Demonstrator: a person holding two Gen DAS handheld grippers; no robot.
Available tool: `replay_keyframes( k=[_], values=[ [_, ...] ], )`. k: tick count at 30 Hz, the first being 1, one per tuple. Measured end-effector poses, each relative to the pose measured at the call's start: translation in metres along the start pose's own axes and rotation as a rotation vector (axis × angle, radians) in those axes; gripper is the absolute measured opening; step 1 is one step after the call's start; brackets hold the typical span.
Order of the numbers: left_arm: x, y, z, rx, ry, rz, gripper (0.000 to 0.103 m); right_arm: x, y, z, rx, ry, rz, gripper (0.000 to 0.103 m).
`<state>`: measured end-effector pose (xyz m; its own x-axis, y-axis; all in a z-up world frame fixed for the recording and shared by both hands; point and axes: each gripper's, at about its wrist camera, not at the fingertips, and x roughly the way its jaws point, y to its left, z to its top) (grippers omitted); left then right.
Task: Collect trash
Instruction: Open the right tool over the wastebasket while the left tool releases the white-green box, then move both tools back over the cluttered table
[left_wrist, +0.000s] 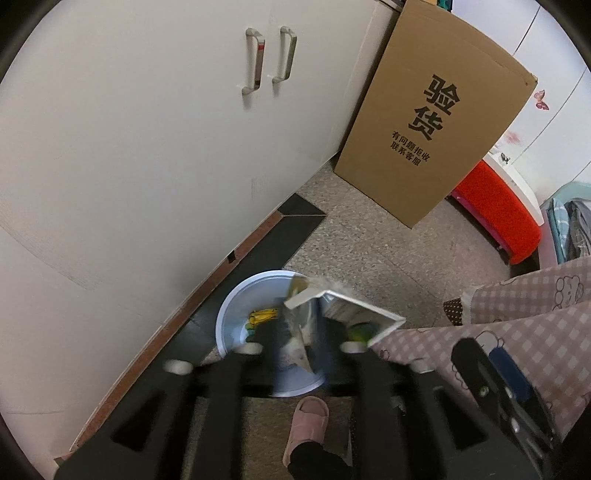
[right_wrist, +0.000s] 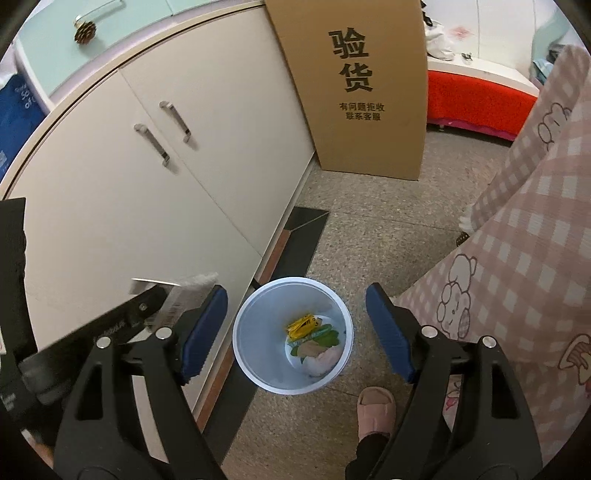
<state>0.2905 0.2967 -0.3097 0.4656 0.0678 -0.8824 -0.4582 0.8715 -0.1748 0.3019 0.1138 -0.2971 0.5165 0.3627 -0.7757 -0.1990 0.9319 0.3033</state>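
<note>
On the speckled floor (right_wrist: 369, 236), beside a white two-door cabinet (right_wrist: 155, 192), a pale blue wastebasket (right_wrist: 255, 332) is seen from above in both wrist views. Inside it, a yellow wrapper (right_wrist: 303, 325), a green wrapper (right_wrist: 325, 338) and a pale crumpled piece (right_wrist: 319, 356) are shown at the bottom. The right tongs (right_wrist: 296, 332) are held spread wide over the bin, with blue pads (right_wrist: 205, 328) on either side of its rim and nothing between them. The left tongs (left_wrist: 301, 347) are blurred in their own view; a flat, silvery packet (left_wrist: 332, 310) is seen tilted over the basket's mouth just ahead of the fingertips (left_wrist: 251, 348), but whether it is pinched cannot be told, nor whether these tongs are spread or pressed together. In the right wrist view the same packet (right_wrist: 177, 291) appears at the left, next to the left tool. A tall cardboard box (right_wrist: 354, 85) printed with Chinese characters is stood against the cabinet's end. A pink slipper (right_wrist: 375, 410) is placed near the basket, and pink checked pyjamas (right_wrist: 528, 240) fill the right edge. A red bench cushion (right_wrist: 476, 99) is visible beyond the box.
</note>
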Motion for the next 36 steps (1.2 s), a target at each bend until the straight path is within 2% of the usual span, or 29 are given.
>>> replay_keyframes(
  k=[1,2,5,7,15,20,26,30,36],
  values=[
    [0.002,0.001,0.001,-0.006,0.006,0.003,0.070,0.000,-0.001,0.000,0.005,0.002,-0.001,0.076],
    [0.002,0.002,0.001,-0.014,0.000,0.005,0.077,0.000,-0.003,0.000,0.009,0.004,-0.002,0.076],
    [0.000,0.006,-0.003,-0.034,-0.017,0.022,0.077,0.000,-0.002,0.000,0.008,0.010,-0.004,0.076],
    [-0.002,0.009,-0.007,-0.051,-0.010,0.008,0.077,0.000,-0.002,0.000,0.008,0.010,-0.004,0.076],
    [-0.018,0.016,-0.017,-0.049,-0.024,0.035,0.077,-0.004,-0.002,0.001,-0.005,0.009,-0.002,0.076],
    [-0.038,0.021,-0.022,-0.055,-0.043,0.055,0.077,-0.017,0.000,0.000,-0.020,-0.017,0.045,0.076],
    [-0.102,0.019,-0.028,-0.048,-0.160,0.075,0.077,-0.077,0.006,0.004,-0.019,-0.080,0.146,0.076],
    [-0.156,0.008,-0.034,-0.051,-0.246,0.018,0.081,-0.144,0.007,0.015,-0.012,-0.163,0.219,0.077],
    [-0.229,-0.030,-0.052,-0.006,-0.359,-0.071,0.085,-0.227,-0.013,0.020,-0.014,-0.277,0.202,0.080]
  ],
)
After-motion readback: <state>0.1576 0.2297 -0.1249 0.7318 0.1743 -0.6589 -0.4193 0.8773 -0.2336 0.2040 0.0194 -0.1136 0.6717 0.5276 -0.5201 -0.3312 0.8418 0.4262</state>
